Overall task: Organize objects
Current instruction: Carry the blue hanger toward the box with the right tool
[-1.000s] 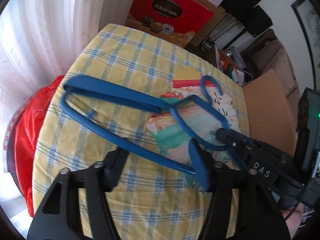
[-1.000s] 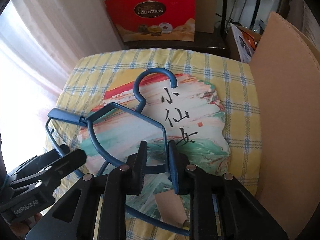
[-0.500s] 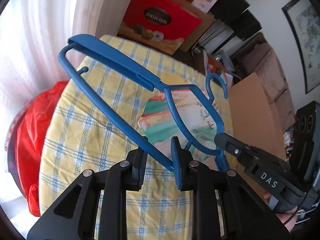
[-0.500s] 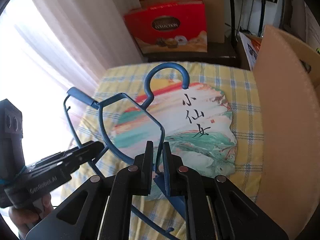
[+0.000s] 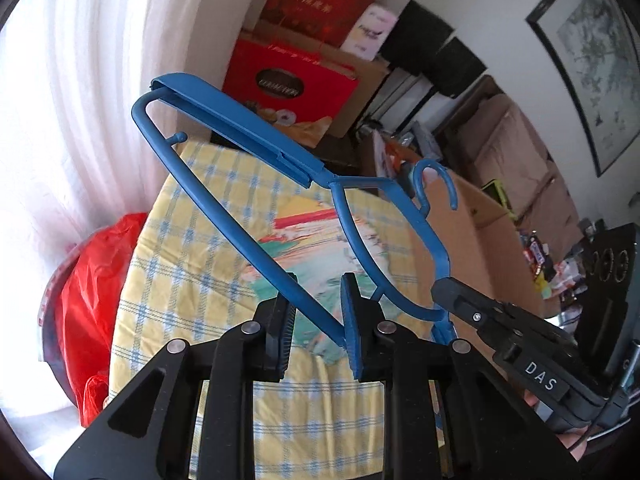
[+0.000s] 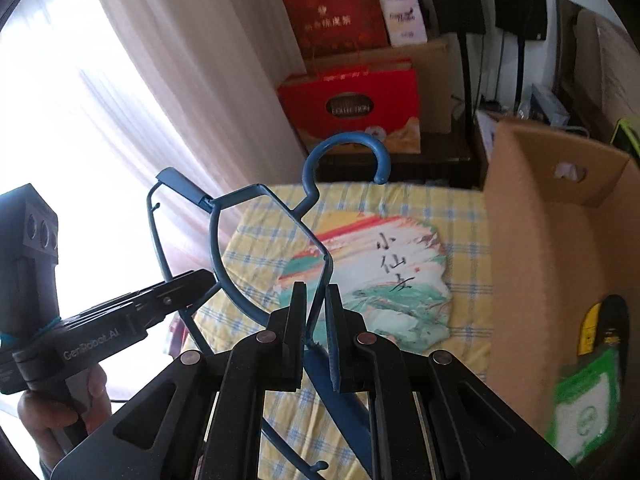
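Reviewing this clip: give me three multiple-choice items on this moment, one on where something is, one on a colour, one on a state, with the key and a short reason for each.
1. Where does the painted fan lie?
A. inside the cardboard box
B. flat on the checked tablecloth
C. on the red bag

2. What colour is the hanger?
A. blue
B. white
C. black

3. How is the hanger held?
A. it lies flat on the table, untouched
B. it hangs by its hook from a rail
C. it is off the table, pinched by both grippers

Key:
1 B, the fan rests on the yellow and blue tablecloth, beside the cardboard box.
2 A, its frame and hook are blue in both views.
3 C, the left gripper clamps the bottom bar and the right gripper clamps a thin rod, with the hanger raised above the cloth.
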Demonstrator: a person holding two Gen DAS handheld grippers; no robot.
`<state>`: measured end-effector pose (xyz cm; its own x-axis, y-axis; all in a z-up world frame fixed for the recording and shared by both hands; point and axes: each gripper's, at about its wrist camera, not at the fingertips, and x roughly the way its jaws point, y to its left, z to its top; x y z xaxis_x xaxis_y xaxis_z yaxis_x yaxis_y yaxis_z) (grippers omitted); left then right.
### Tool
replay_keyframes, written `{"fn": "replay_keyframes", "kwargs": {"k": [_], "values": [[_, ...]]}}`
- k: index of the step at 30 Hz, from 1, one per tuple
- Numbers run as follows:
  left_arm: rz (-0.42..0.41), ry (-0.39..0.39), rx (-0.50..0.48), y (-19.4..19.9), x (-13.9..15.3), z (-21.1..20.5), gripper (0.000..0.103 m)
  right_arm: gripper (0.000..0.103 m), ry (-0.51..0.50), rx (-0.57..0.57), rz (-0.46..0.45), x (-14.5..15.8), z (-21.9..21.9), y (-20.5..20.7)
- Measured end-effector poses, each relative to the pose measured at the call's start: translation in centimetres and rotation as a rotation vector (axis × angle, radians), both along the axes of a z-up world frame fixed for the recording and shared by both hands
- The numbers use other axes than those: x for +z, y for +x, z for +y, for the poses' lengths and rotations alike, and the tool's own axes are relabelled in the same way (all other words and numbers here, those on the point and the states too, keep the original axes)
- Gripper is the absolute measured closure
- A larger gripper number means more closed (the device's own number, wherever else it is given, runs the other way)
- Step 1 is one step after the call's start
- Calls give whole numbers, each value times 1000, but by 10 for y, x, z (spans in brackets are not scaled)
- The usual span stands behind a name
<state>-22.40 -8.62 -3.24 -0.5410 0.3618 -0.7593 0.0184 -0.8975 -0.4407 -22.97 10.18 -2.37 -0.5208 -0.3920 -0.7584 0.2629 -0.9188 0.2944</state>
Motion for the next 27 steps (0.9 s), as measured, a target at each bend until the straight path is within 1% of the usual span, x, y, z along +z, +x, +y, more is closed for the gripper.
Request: {"fn": "replay_keyframes", "kwargs": {"k": [5,7,11,14,21,24,27], "values": [[28,-9,-40,1,21,22,83,95,-14,-30,28,25,27,14],[40,-21,-63,1,28,39,83,94,-3,-47,43,32,38,20],[52,-28,-103,4,36,70,83,94,8,-90,65,44,65,33],[48,-11,-134,1,39,94,83,94,9,-121,74,52,90,42],[43,-12,-223,-7,41,161,83,94,33,-206,83,59,148,56],[34,-2,-267,-11,40,190,83,94,22,-253,78,56,179,62],[27,-21,-303,-14,37,221,83,94,7,-286,67,51,202,64]]}}
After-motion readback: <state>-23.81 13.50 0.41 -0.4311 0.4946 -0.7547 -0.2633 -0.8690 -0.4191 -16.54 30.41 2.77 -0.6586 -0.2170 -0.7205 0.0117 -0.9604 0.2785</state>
